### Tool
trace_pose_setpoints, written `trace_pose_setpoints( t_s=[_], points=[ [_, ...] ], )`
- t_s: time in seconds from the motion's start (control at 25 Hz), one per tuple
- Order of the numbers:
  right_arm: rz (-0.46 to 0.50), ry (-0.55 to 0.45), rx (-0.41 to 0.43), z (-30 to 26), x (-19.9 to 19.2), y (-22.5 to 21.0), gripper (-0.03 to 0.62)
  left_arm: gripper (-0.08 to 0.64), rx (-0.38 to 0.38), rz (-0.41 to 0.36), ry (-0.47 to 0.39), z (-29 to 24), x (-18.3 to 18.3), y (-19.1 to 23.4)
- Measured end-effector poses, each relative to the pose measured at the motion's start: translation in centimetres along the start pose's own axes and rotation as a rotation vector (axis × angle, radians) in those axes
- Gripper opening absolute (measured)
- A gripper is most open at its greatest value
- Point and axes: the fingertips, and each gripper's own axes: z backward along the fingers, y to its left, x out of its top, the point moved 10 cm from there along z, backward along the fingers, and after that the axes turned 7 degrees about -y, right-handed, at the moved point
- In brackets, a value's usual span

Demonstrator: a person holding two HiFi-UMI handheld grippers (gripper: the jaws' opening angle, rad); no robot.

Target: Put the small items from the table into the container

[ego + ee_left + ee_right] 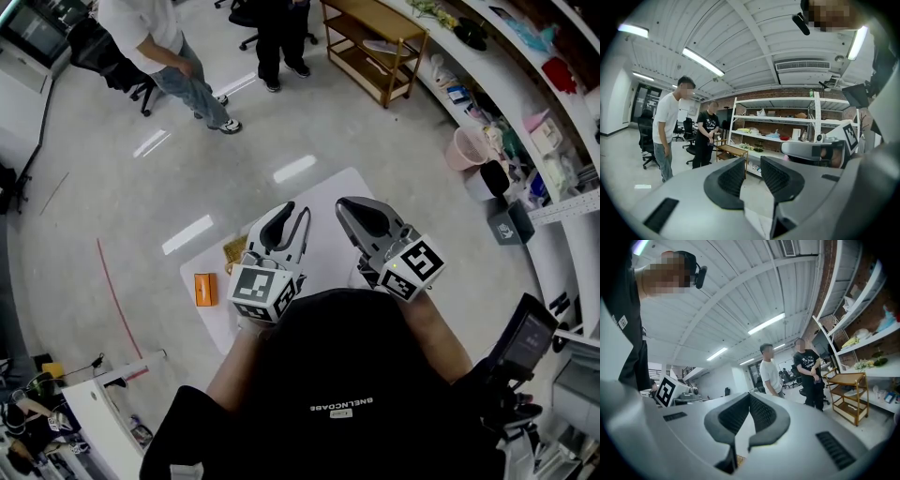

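My left fingers (pixel 732 177) are apart and empty and my right fingers (pixel 764 412) are pressed together on nothing, so I should tip down slowly toward the orange box (pixel 205 289) on the bench (pixel 323 192).

One white rectangular table (pixel 328 192) bears one small orange box (pixel 205 289) and one flat yellowish item (pixel 234 251). Two grey two-jaw grippers show, one left gripper (pixel 292 214) and one right gripper (pixel 361 208). Beyond stand two people, a person in a white shirt (pixel 150 33) and a person in black clothes (pixel 281 42), plus one low wooden shelf trolley (pixel 373 42), one pink round bin (pixel 466 148) and one black round bin (pixel 494 178).
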Motion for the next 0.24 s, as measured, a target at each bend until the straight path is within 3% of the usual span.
trace_pose_setpoints(
  t_s=[0.24],
  points=[
    [-0.001,-0.01,0.002,-0.35,0.12,-0.56,0.011,0.109,-0.003,-0.01,-0.009,-0.65,0.26,0.12]
  ],
)
